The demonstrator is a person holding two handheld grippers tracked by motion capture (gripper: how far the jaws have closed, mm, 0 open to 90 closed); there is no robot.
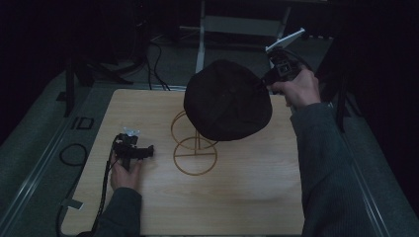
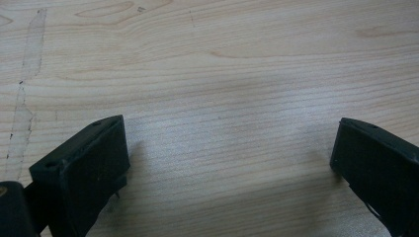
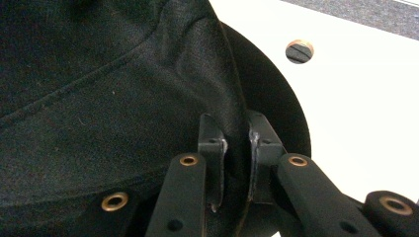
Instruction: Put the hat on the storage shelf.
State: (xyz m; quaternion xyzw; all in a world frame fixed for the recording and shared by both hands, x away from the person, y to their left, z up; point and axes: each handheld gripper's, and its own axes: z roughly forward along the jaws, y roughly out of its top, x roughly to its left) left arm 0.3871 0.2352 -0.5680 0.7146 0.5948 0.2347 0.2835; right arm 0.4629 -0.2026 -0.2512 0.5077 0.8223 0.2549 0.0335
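Observation:
A dark fabric cap (image 1: 227,100) hangs in the air over a gold wire stand (image 1: 194,148) at the middle of the wooden table (image 1: 247,197). My right gripper (image 1: 262,83) is shut on the cap's rim at the far right. In the right gripper view the jaws pinch a fold of the black cloth (image 3: 99,98) at my right gripper (image 3: 236,143), beside brass eyelets (image 3: 114,201). My left gripper (image 1: 148,151) rests low on the table at the left, open. In the left gripper view my left gripper (image 2: 227,163) has bare wood between its wide-apart jaws.
The stand has a round wire base (image 1: 195,157) and an upper ring partly hidden under the cap. Cables (image 1: 71,153) lie on the floor left of the table. A metal frame leg (image 1: 200,44) stands beyond the far edge.

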